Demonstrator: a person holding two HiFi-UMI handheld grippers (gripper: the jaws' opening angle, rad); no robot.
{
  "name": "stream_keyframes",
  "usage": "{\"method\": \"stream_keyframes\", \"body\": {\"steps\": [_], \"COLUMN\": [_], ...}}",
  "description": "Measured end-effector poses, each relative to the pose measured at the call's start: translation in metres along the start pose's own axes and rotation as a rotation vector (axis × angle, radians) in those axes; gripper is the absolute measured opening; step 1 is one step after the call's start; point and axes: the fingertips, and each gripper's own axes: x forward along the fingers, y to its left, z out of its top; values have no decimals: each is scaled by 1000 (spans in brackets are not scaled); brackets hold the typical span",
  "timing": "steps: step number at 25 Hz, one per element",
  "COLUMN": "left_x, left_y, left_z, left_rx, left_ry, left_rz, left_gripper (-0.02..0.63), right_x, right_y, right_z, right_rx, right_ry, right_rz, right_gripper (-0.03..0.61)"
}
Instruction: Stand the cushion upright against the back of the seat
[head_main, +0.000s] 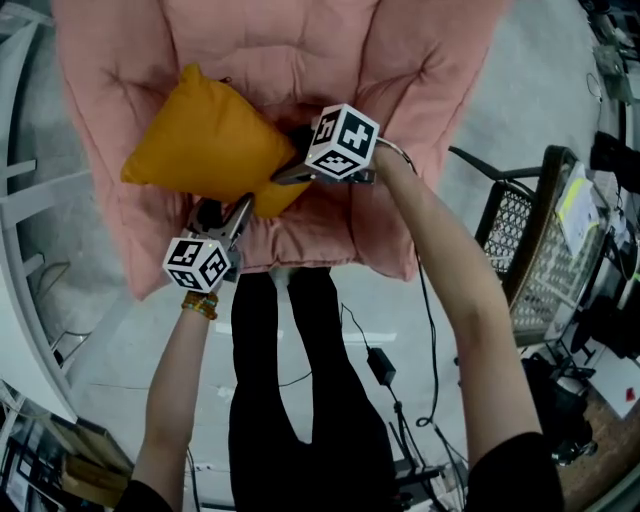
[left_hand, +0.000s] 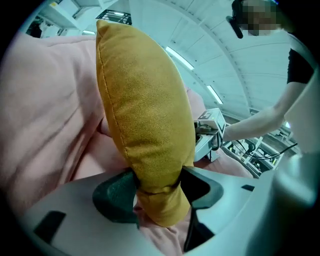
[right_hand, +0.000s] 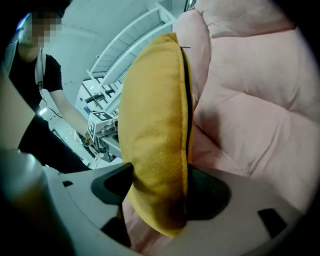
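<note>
cushion (head_main: 205, 140): mustard yellow and plump, it sits over the left half of the pink padded seat (head_main: 420, 70), in from the seat's front edge, with one corner pointing toward the seat's left edge and another up toward the back. both grippers have hold of it along the side nearest the person.

the left gripper (head_main: 240, 207) comes in from the front-left corner of the seat, and its jaws are clamped on a lower corner of the cushion. its own view shows the dark pads squeezing the fabric into a narrow waist, with the corner tip bulging out below them. the right gripper (head_main: 287, 177) reaches in from the right and pinches the cushion's neighbouring corner. there the jaws press on both faces of the stuffing, with a dark zip seam running along the edge beside one pad.

seen from either gripper, the cushion rises edge-on from the jaws, standing rather than lying flat. the quilted pink padding of the seat back is close beside one of its faces. whether that face actually leans on the back cannot be told.

the person's legs (head_main: 300, 390) in black stand at the seat's front edge, and a beaded bracelet (head_main: 200, 303) circles the left wrist. a metal mesh chair (head_main: 520, 235) stands off the seat's right edge.
</note>
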Motion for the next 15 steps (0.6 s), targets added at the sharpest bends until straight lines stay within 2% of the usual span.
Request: {"method": "stream_keyframes", "body": {"steps": [15], "left_x": [-2], "left_y": [-13], "left_z": [5], "left_rx": [95], "left_ry": [54], "left_rz": [-49], "left_gripper": [259], "right_x": [-11], "right_y": [16], "right_z": [-11], "right_rx": [67], "right_ry": [-138], "right_rz": [-99], "right_gripper": [336]}}
